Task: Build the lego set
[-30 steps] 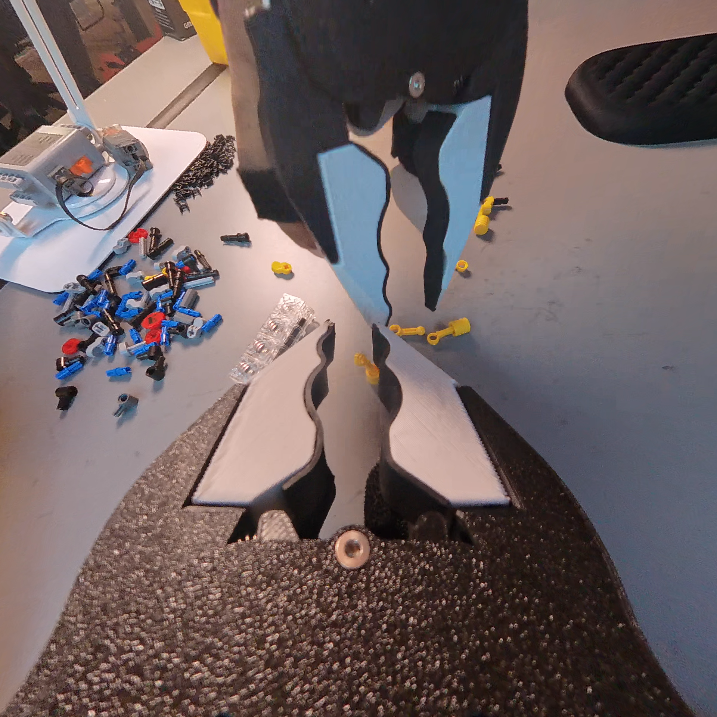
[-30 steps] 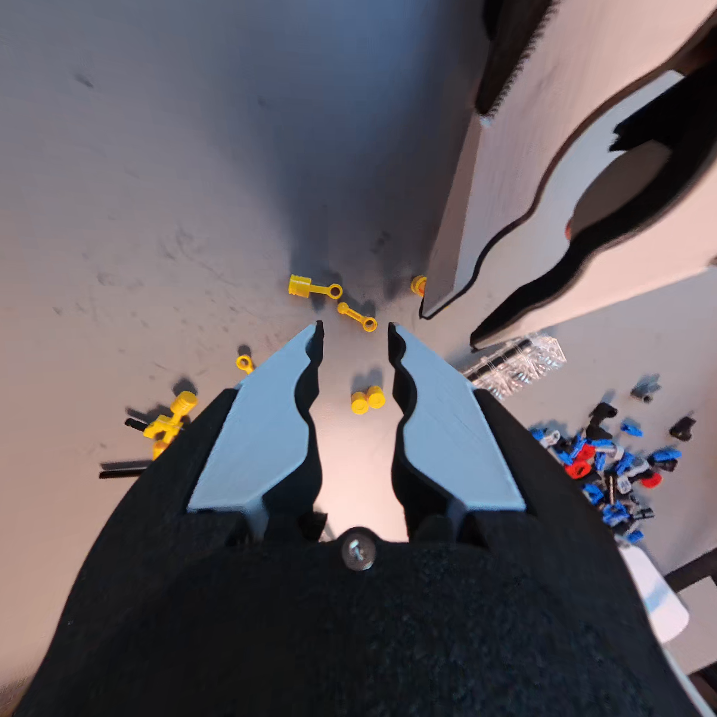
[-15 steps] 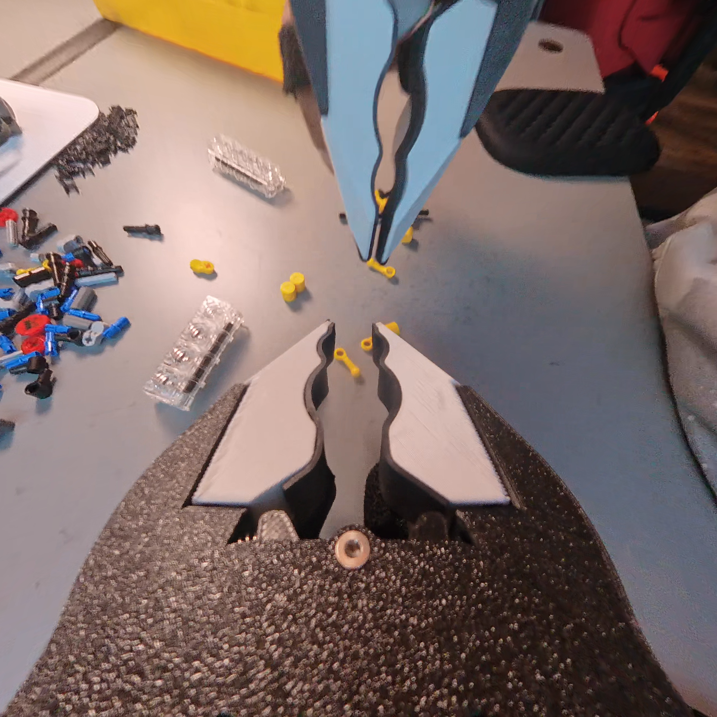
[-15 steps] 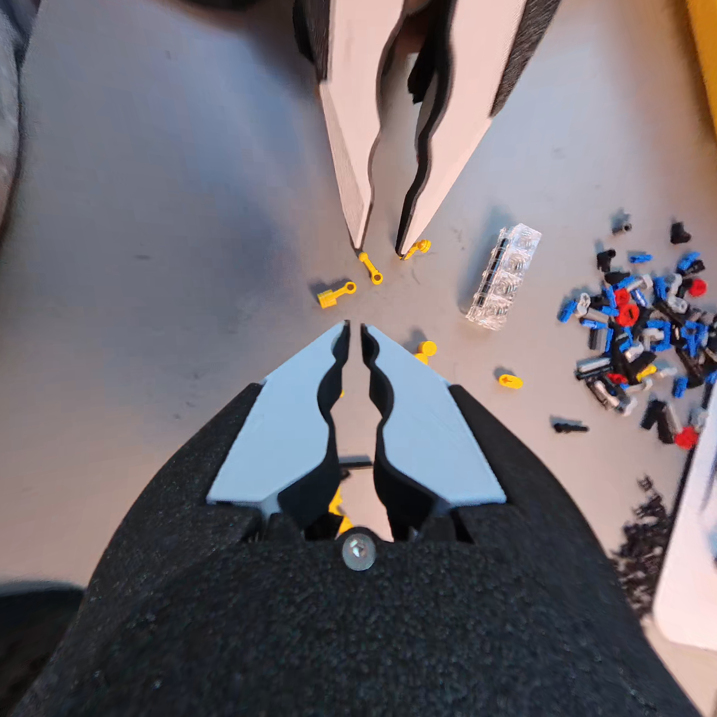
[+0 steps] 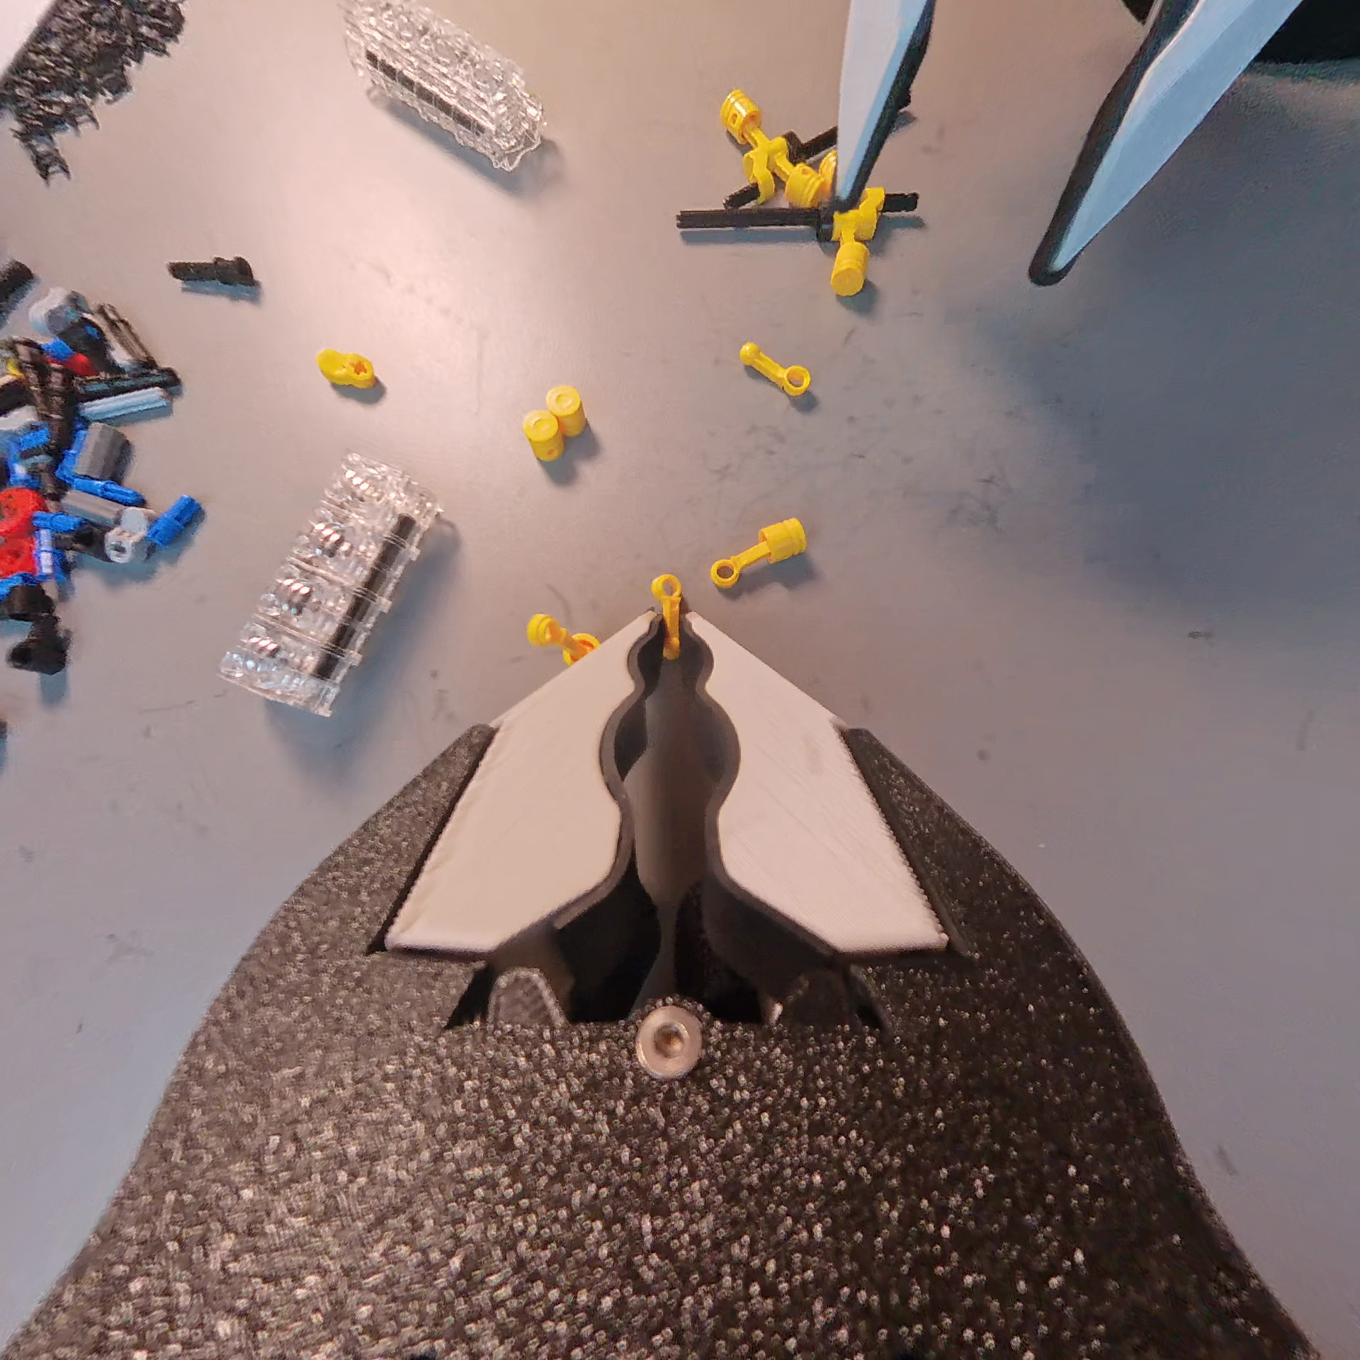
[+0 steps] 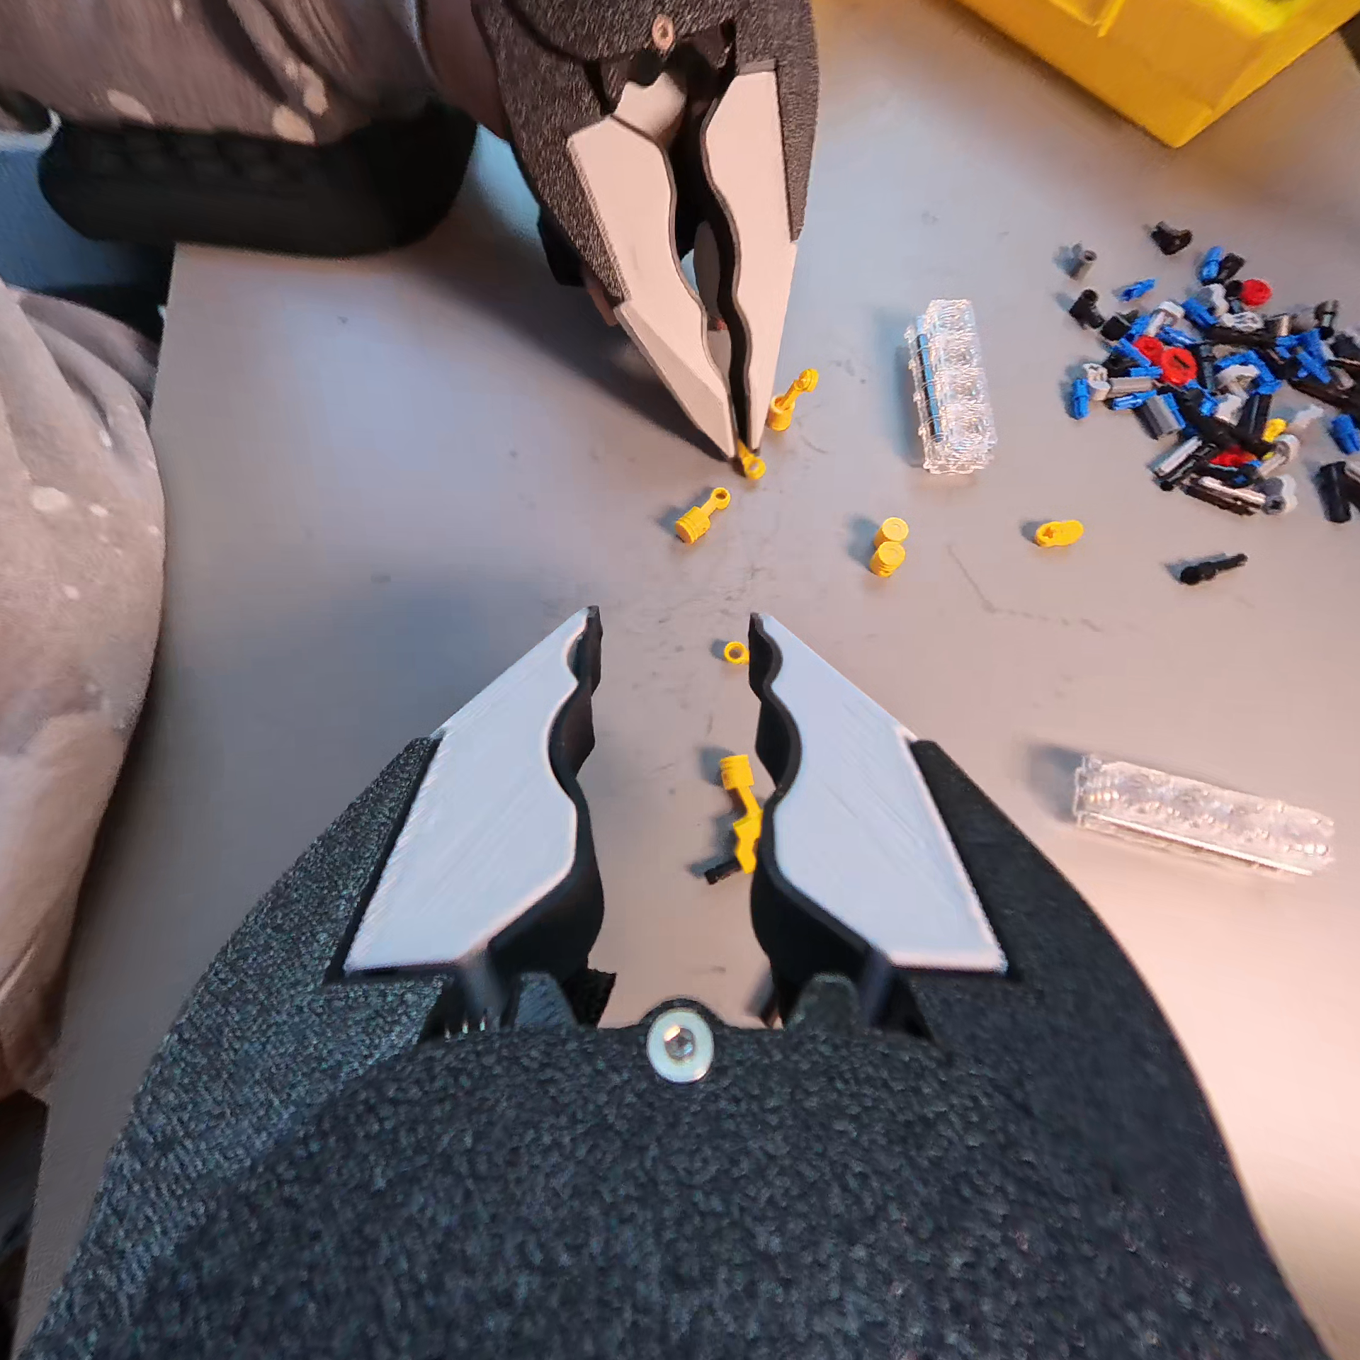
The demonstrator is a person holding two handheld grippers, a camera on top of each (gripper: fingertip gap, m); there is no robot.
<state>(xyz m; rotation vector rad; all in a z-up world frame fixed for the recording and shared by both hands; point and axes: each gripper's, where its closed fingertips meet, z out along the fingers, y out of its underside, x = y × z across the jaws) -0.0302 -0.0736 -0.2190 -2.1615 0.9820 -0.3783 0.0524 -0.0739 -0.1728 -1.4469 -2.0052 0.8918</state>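
Yellow connecting rod [image 5: 668,614] sits pinched at the very tips of the left hand-held gripper [image 5: 670,622], its ring end projecting forward just above the grey table [image 5: 1104,662]. We confirm the same grip from the right wrist view, where the left hand-held gripper [image 6: 739,449] points down at the table with its fingers closed on the rod [image 6: 751,464].

We find the right hand-held gripper [image 6: 673,625] spread open and holding nothing. Between its fingers lie a small yellow ring end [image 6: 734,652] and, farther back against its right finger, a yellow piston assembly on a black axle [image 6: 742,817]. In the left wrist view one finger [image 5: 872,96] of that gripper stands at this cluster [image 5: 802,191], the other well to the side.

Loose on the table near the left gripper we note:
- a yellow piston with rod [image 5: 762,552], just beside the tips;
- another yellow rod [image 5: 559,636], partly hidden by the left finger;
- two yellow cylinders [image 5: 555,423], touching each other;
- a separate yellow rod [image 5: 776,368];
- a small yellow link [image 5: 346,368].

Two clear plastic blocks [image 5: 331,581] [image 5: 449,81] lie apart on the left side. A heap of blue, black, red and grey parts [image 5: 66,486] sits at the left edge. A yellow bin [image 6: 1177,59] stands at the table's far corner in the right wrist view.
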